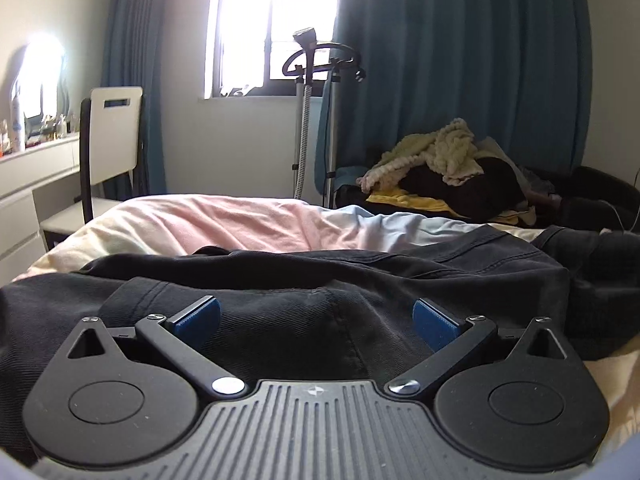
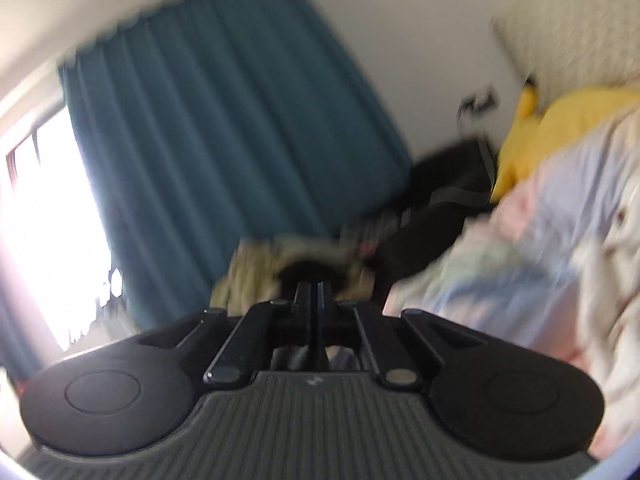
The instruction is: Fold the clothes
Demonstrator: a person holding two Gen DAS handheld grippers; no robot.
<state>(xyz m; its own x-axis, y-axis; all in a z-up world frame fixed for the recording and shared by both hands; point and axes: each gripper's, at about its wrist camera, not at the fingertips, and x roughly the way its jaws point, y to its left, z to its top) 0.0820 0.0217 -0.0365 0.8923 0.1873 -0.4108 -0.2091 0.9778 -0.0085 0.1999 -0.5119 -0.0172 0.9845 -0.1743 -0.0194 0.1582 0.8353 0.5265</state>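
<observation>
Two teal curtains [image 1: 460, 60] hang either side of a bright window [image 1: 276, 20], the biggest things in the left wrist view. Below them lies the bed [image 1: 224, 220], covered in a pastel pink, cream and pale blue quilt. Spread across the quilt is a dark denim garment [image 1: 320, 280] (black or charcoal, with visible seams), right under the left tongs [image 1: 316, 320], whose blue-padded fingers stand wide apart just above the cloth, holding nothing. Behind the bed a heap of clothes [image 1: 440, 160] sits on a dark seat, beside a garment steamer stand [image 1: 308, 120]; a white chair [image 1: 112, 136] stands at a white counter [image 1: 36, 168] on the left. No writing is readable anywhere. The right wrist view is blurred: the right tongs [image 2: 314, 300] are pressed together, nothing seen between them, tilted toward a yellow plush toy [image 2: 560, 120].
</observation>
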